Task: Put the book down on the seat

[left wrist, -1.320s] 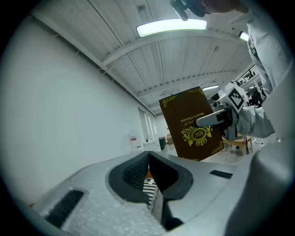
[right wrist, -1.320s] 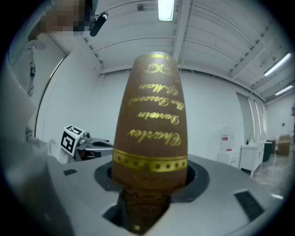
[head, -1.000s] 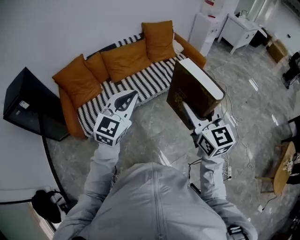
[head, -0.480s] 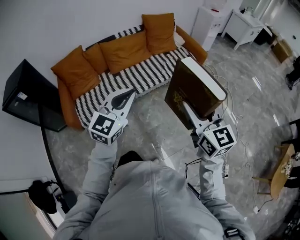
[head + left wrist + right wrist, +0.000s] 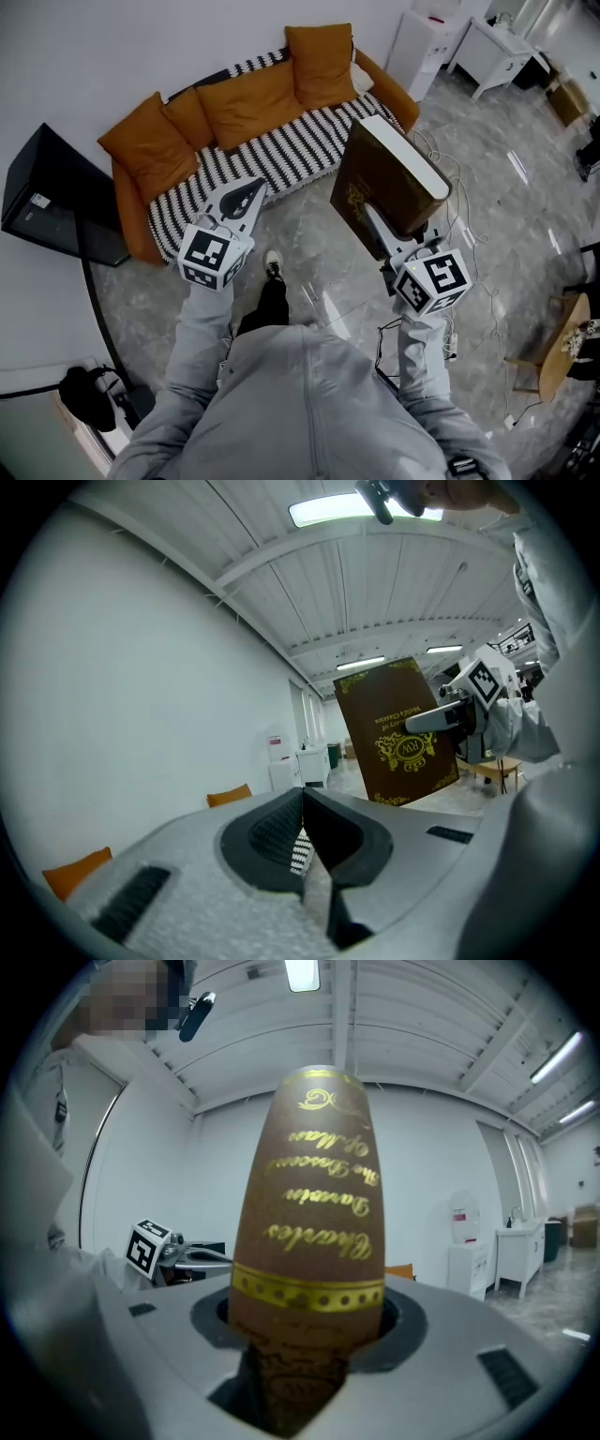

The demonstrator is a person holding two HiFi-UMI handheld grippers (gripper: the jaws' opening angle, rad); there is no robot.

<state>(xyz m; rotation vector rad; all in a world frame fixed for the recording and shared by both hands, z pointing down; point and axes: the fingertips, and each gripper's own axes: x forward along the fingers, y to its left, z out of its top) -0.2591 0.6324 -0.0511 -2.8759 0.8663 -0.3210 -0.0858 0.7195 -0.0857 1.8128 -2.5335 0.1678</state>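
Head view: right gripper (image 5: 380, 231) carries the book (image 5: 389, 178) upright, mid-air, well short of the far sofa seat (image 5: 281, 150).

Left gripper view: left gripper (image 5: 302, 799) jaws pressed together, empty.

Right gripper view: jaws pinching the book; the set-down isn't done yet.

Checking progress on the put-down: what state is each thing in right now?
Book: closed, upright, held in the air.
Right gripper: jaws clamped on the book's lower end.
Left gripper: jaws together, nothing between them.
Sofa: book not yet on its seat.
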